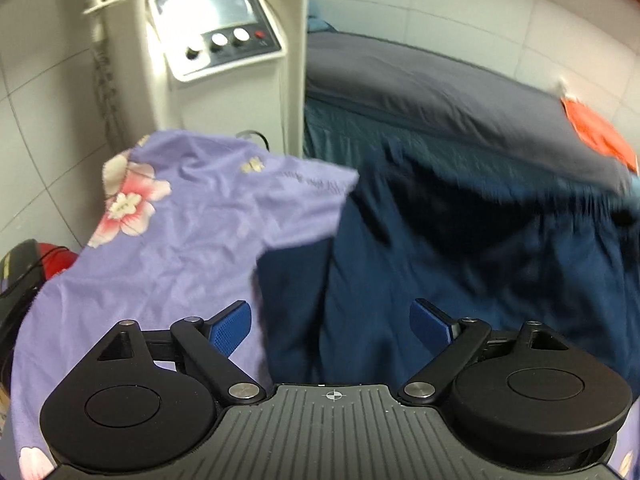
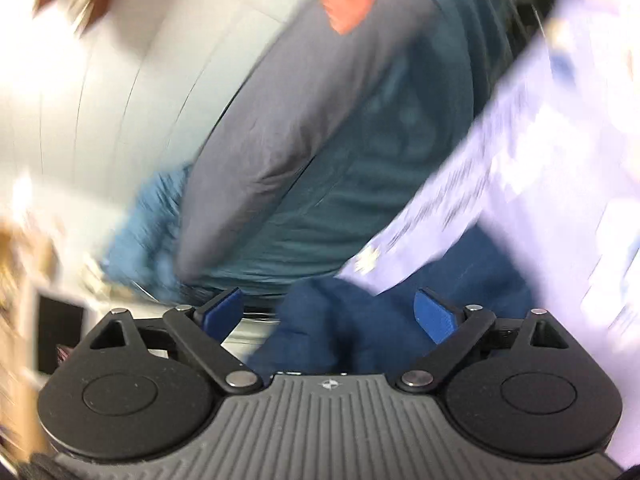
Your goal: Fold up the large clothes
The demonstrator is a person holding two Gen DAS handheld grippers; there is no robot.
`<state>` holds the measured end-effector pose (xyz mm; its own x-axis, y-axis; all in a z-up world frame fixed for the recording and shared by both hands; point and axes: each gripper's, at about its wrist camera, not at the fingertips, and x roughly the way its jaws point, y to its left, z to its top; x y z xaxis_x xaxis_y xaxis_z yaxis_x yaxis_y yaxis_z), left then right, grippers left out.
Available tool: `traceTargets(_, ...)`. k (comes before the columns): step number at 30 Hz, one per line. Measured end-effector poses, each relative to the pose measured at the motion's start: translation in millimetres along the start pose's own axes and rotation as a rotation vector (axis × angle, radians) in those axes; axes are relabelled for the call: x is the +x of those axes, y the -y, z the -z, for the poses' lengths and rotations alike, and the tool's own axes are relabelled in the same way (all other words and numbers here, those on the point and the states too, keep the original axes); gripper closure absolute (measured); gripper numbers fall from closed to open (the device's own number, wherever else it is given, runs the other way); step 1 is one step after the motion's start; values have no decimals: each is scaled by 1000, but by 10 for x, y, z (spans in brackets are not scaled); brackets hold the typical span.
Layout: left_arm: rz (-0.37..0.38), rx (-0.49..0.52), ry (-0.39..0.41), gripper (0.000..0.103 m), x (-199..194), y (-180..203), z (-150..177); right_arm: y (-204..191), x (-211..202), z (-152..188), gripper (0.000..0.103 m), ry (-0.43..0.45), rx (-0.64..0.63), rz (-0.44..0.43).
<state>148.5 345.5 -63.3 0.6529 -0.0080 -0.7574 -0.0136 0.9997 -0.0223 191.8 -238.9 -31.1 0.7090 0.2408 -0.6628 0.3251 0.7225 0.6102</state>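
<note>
A lilac garment with pink and white flowers [image 1: 180,220] lies spread at the left, partly over a dark navy garment [image 1: 440,264]. My left gripper [image 1: 332,326] is open just above both, its blue pads empty. In the blurred right wrist view, my right gripper [image 2: 328,312] is open over the navy cloth [image 2: 340,320], with the lilac garment [image 2: 520,160] to its right. Neither gripper holds anything.
A white machine with knobs and a screen [image 1: 224,40] stands behind the clothes. A bed with a grey cover [image 1: 440,92] and teal skirt [image 1: 360,136] is at the right, an orange cloth [image 1: 600,136] on it. A red and black object [image 1: 28,264] sits at the far left.
</note>
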Motion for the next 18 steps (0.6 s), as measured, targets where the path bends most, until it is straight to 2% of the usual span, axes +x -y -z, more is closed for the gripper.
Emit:
traceTargets(2,-4,-18,-26,0,101,-17,72,-156,54,146,5,-39,-260,97)
traceTargets(4,7,-56,-34,0,181,-58,89,-219,113,344,5,-74,-418,116)
traceTargets(6,27,-85,-35,0,266,-90,77,-200,189,509,6,-112,-466,85)
traceTargets(10,38,-96,-34,0,418,-70,-12,-238,404,667,10,-134,-521,104)
traceTargets(12,47,-58,-59,0,534,-16,-69,-278,504,640,10,-122,-539,97)
traceTargets(14,26,-2,-68,0,648,65,-102,-320,651,613,12,-118,-566,130)
traceTargets(17,70,33,-58,0,730,192,-175,-396,905,590,15,-104,-633,157)
traceTargets(18,71,47,-77,5,775,242,-206,-431,967,593,17,-116,-658,155)
